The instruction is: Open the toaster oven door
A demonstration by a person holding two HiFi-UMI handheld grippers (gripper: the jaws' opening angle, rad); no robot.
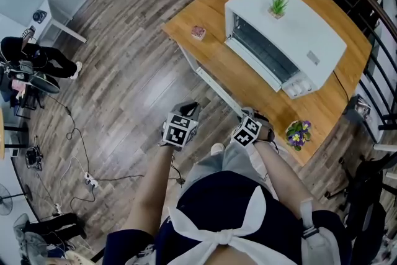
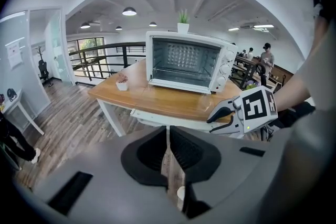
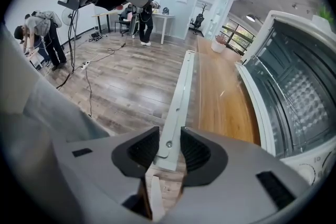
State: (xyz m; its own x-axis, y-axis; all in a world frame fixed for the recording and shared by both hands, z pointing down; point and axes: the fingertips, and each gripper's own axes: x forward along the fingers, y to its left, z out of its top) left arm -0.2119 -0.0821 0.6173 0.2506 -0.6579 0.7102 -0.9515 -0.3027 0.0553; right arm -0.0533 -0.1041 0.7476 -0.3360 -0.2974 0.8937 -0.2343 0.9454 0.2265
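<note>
A white toaster oven (image 1: 291, 34) stands on a wooden table (image 1: 205, 15), its glass front (image 2: 182, 60) facing me; the door looks closed, with the rack seen through it (image 3: 299, 92). Both grippers hang low in front of the table's near edge, apart from the oven. My left gripper (image 1: 191, 111) is shut, its jaws meeting on a thin slit with nothing between them (image 2: 168, 152). My right gripper (image 1: 246, 115) is open (image 3: 169, 152). The near end of the table's white metal rail (image 3: 177, 107) shows in its gap, and the pads do not press on it. The left gripper view also shows the right gripper (image 2: 214, 121).
A small potted plant (image 1: 278, 4) sits on the oven's top. A pink-filled bowl (image 1: 198, 32) stands at the table's left corner, a pot of purple flowers (image 1: 298, 132) at its near right corner. Black railings run behind the table. Cables (image 1: 80, 133) lie on the wooden floor; people stand at desks (image 3: 144, 8).
</note>
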